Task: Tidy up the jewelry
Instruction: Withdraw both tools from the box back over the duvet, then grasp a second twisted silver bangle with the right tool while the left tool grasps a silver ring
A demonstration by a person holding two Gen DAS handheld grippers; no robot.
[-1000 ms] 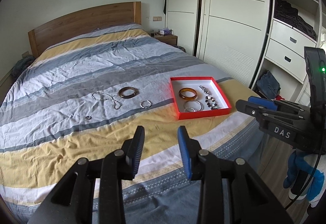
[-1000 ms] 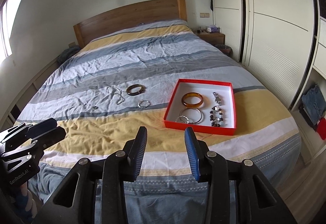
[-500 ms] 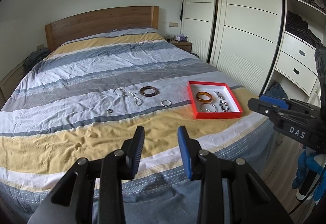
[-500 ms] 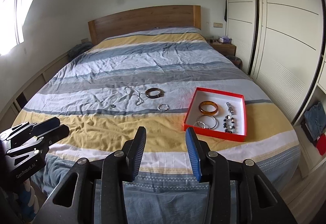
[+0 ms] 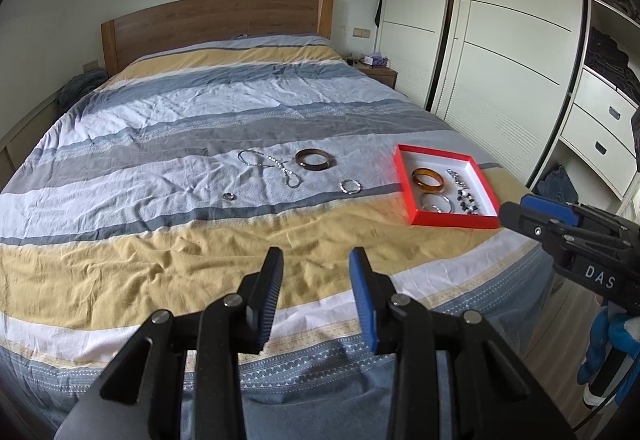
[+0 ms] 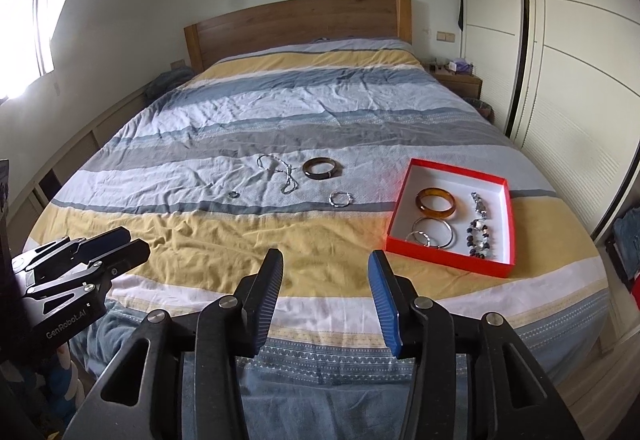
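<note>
A red box with a white inside lies on the bed at the right. It holds an amber bangle, a silver bangle and beaded pieces. On the bedspread to its left lie a dark bangle, a silver chain, a silver hoop and a small ring. My left gripper and right gripper are open and empty above the bed's foot, well short of the jewelry.
The striped bed has a wooden headboard. White wardrobe doors and drawers stand at the right, a nightstand beside the bed. The other gripper shows at each view's edge: the right one, the left one.
Both grippers have drawn back and risen from the bed, so the jewelry and box look farther away. The jaws stay open. Nothing on the bed moved.
</note>
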